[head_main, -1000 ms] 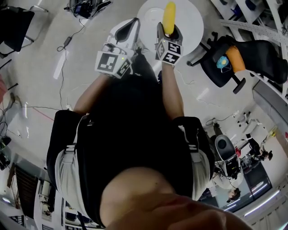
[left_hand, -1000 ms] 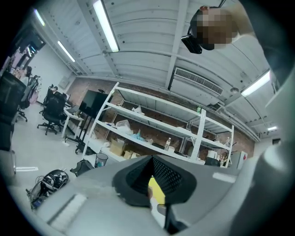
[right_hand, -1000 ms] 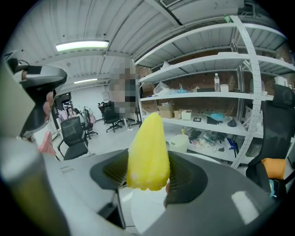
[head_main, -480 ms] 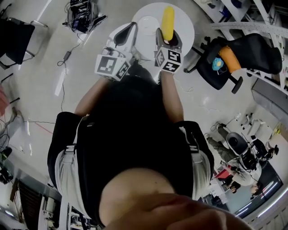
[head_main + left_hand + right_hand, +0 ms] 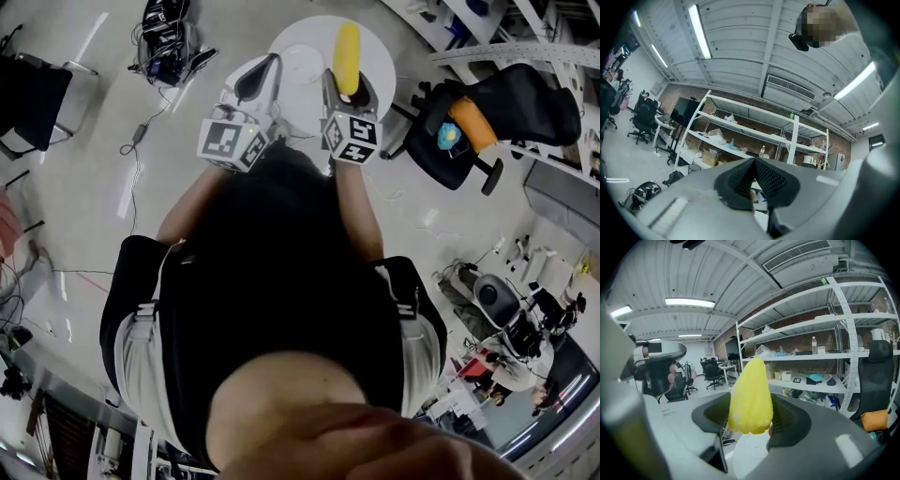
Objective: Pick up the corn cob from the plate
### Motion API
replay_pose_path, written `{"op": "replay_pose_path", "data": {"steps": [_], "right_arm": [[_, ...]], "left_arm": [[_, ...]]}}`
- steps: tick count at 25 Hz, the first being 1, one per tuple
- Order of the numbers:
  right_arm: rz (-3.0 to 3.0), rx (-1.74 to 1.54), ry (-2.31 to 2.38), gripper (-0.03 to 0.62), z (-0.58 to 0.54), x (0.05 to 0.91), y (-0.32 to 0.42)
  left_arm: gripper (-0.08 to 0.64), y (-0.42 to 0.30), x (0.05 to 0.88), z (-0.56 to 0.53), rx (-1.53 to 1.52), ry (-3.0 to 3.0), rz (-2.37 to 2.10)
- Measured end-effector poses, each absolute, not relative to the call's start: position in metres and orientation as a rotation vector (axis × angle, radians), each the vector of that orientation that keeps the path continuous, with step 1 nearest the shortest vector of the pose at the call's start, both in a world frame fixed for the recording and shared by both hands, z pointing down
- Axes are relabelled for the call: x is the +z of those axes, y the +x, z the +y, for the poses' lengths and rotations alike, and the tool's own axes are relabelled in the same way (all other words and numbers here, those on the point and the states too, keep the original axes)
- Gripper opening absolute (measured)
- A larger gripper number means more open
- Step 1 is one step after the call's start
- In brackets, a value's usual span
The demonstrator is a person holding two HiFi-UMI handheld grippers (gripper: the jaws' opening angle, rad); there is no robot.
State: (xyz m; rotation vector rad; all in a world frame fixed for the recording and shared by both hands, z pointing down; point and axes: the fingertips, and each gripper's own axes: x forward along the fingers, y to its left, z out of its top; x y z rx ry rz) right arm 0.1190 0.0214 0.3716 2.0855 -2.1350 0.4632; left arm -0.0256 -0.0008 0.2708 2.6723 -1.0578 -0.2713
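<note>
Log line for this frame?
right claw: shut on corn cob | corn cob: held up off plate | left claw: shut, empty | step: cob picked

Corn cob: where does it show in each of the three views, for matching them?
Head view: top centre, corn cob sticking out of the right gripper.
Left gripper view: not in it.
Right gripper view: corn cob at centre, gripped between the jaws.
Shared landmark: white shelving rack.
</note>
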Motion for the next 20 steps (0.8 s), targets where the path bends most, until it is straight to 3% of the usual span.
{"op": "replay_pose_path", "data": {"steps": [14,20], "right_arm": [[-2.232,0.322,2.174,0.256,0.048,0.291,0.112],[-2.216,0.341,2.169,0.253,0.043,0.304,0.116]], "left_arm": [[0.006,-0.026,0.276,-0.002,-0.235,2.698,-1.027],[0.006,-0.021,0.282,-0.006,-0.225,2.683,-1.002]]}}
